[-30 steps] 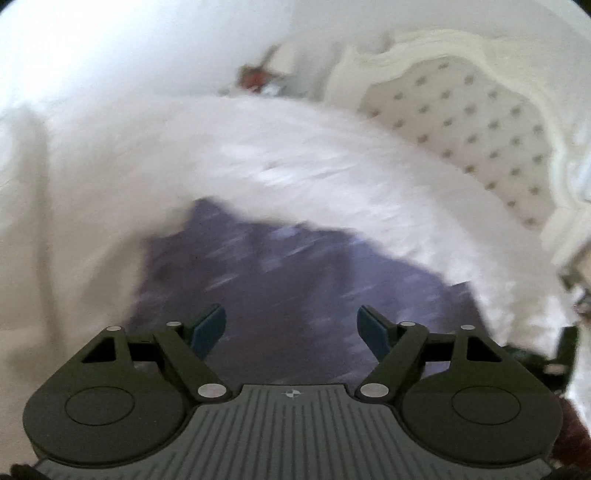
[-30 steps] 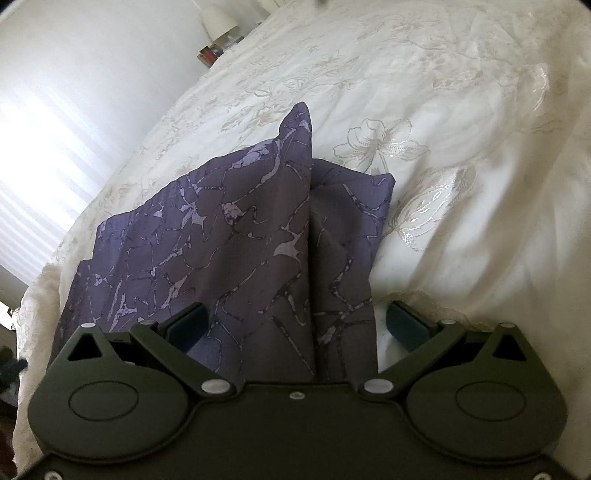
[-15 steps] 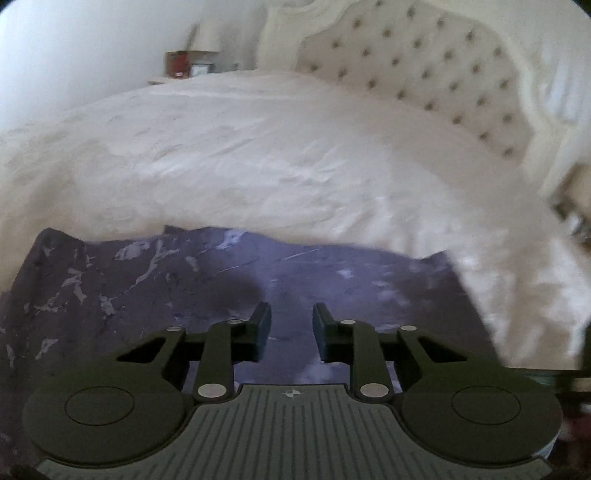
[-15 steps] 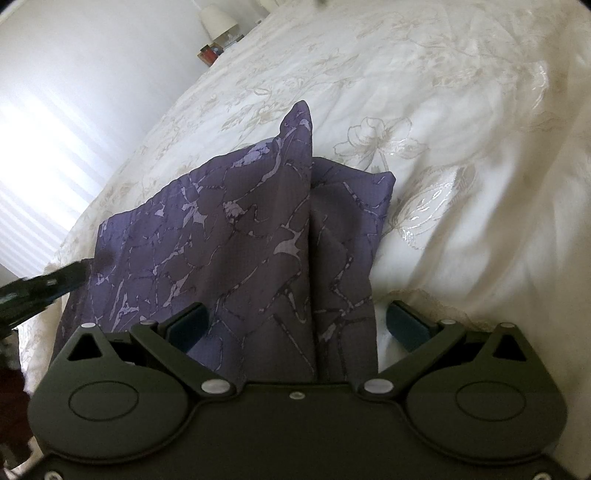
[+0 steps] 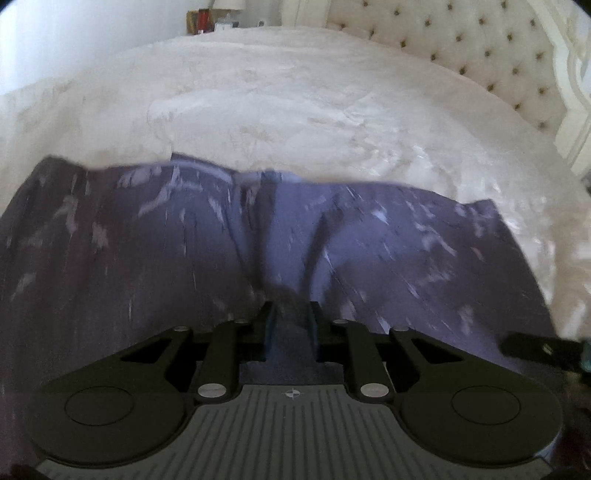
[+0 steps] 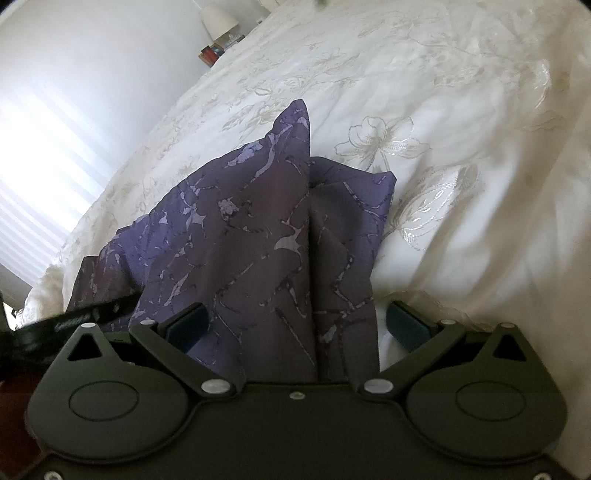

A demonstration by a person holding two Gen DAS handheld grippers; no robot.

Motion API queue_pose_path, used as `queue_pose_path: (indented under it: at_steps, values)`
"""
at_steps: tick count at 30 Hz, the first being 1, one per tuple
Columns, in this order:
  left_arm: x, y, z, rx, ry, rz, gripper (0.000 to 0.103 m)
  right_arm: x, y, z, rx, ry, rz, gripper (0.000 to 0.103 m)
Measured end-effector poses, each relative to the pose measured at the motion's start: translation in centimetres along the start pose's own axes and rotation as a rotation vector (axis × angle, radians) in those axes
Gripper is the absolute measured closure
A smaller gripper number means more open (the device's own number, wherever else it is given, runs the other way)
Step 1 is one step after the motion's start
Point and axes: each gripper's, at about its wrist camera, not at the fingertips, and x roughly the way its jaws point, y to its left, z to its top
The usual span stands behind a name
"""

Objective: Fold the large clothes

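Note:
A purple garment with a pale marbled print (image 5: 184, 240) lies on a white embroidered bedspread (image 5: 295, 103). My left gripper (image 5: 290, 317) is shut on a pinch of the garment's near edge, and folds run from the pinch up across the cloth. In the right wrist view the same garment (image 6: 251, 229) lies partly folded, with a pointed corner toward the far side. My right gripper (image 6: 295, 321) is open, its fingers on either side of the cloth's near edge. The left gripper shows as a dark bar at the left edge of the right wrist view (image 6: 74, 317).
A tufted cream headboard (image 5: 461, 44) stands at the far right. A nightstand with a lamp and red items (image 5: 210, 18) is beyond the bed; it also shows in the right wrist view (image 6: 218, 33). A bright window (image 6: 33, 177) is at the left.
My left gripper swung over to the garment's near edge, came down and closed from wide open onto the cloth. My right gripper has stayed open and still.

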Motion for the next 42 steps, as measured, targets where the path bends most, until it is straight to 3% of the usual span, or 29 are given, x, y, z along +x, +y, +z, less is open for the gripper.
queue_pose_path:
  at_steps: [5,8,14,15,17,21,31,42]
  values:
    - [-2.2,-0.6,-2.9,0.021,0.004,-0.022,0.085,0.0,-0.1,0.0,0.001,0.0,0.002,0.0]
    - [-3.2,0.0,-4.4,-0.025,0.011,-0.044,0.085,0.0,-0.3,0.1,0.014,-0.001,0.012,0.0]
    - [-2.6,0.9,-4.7,-0.059,0.014,-0.061,0.085,-0.3,-1.1,0.5,0.057,0.011,0.072,0.002]
    - [-2.6,0.8,-4.6,-0.057,0.014,-0.062,0.085,-0.3,-1.1,0.5,0.058,0.015,0.088,0.006]
    - [-2.3,0.8,-4.5,-0.054,0.015,-0.065,0.085,-0.5,-0.9,0.3,0.054,0.019,0.104,0.038]
    - [-2.2,0.5,-4.4,-0.051,0.012,-0.06,0.085,-0.7,-1.2,-0.1,0.094,0.02,0.146,0.054]
    - [-2.3,-0.3,-5.0,-0.014,-0.011,-0.021,0.085,-0.3,-2.4,-0.4,0.188,0.016,0.175,0.053]
    - [-2.8,0.3,-5.3,-0.058,0.002,-0.046,0.085,-0.3,-2.8,-0.5,0.213,0.012,0.178,0.051]
